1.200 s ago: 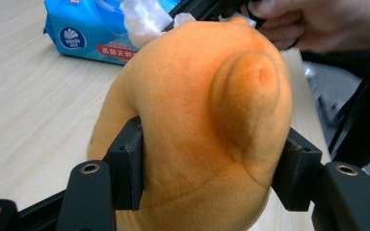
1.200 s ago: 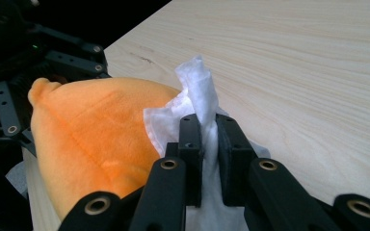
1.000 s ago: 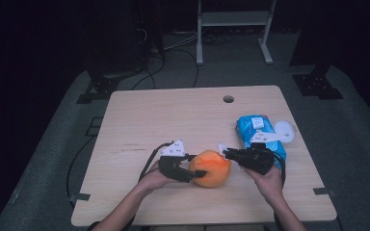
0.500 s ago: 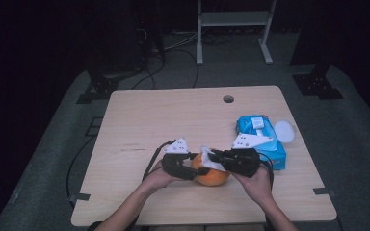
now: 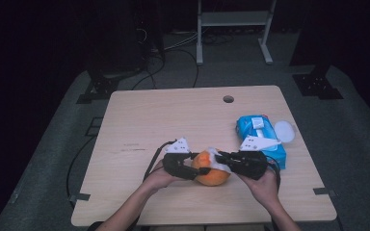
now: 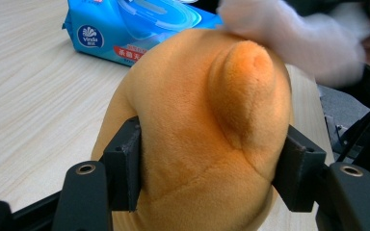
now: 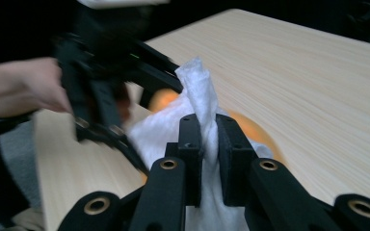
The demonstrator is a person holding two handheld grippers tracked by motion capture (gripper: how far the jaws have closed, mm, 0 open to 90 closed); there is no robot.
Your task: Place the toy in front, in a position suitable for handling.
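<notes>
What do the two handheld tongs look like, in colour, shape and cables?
Both, the left tongs and the right tongs, are black, each with a pale three-cornered plate on top bearing small dark dots. Brass-coloured rivets sit at the jaw joints. A black cable trails from the left one.

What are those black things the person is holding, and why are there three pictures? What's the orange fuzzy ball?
A person sits at a light wooden table and holds a black two-jaw tool in each hand, like big tweezers. One picture comes from a camera high above the table. The other two come from little cameras riding on the tools, so you look along their jaws.

The left tool squeezes a soft orange plush toy between its jaws. Those jaws have just been opening a little, but the pads are on the toy. The right tool pinches a white wipe and presses it onto the toy, as if cleaning it.

Also on the table lies a blue pack of wet wipes with its round white lid flipped open.
</notes>
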